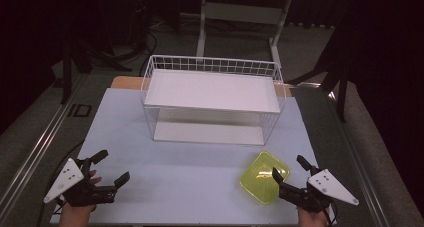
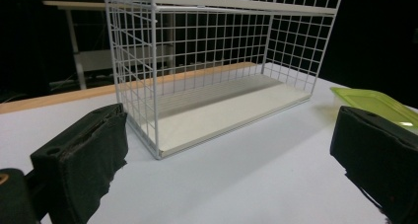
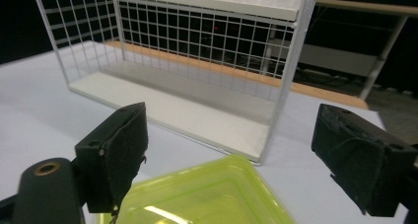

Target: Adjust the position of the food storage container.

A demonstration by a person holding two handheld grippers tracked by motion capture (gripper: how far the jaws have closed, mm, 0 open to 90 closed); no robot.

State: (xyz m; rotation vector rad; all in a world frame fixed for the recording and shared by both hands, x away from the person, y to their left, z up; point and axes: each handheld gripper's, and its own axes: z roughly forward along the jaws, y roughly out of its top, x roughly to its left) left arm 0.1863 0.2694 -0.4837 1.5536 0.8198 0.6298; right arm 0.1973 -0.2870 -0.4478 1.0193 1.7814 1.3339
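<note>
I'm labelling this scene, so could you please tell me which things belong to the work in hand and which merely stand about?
In the work:
- square yellow-green plastic plate
- right tongs, open beside it

Standing about:
- white two-shelf wire rack
- left tongs, open
- pale table

Only legible marking: 2 large pale characters reading "ID" on the dark floor strip (image 1: 79, 110) left of the table (image 1: 125, 137), seen in the high view; they sit beside the metal rail there. No print, label, brand or number readable on the white wire rack (image 1: 212, 67), its shelf boards, the yellow-green plate (image 1: 260, 174) or the grey 3-cornered plates on the grippers, which carry just small dark dots. The left gripper view and right gripper view give no readable text on rack, plate or table.
</note>
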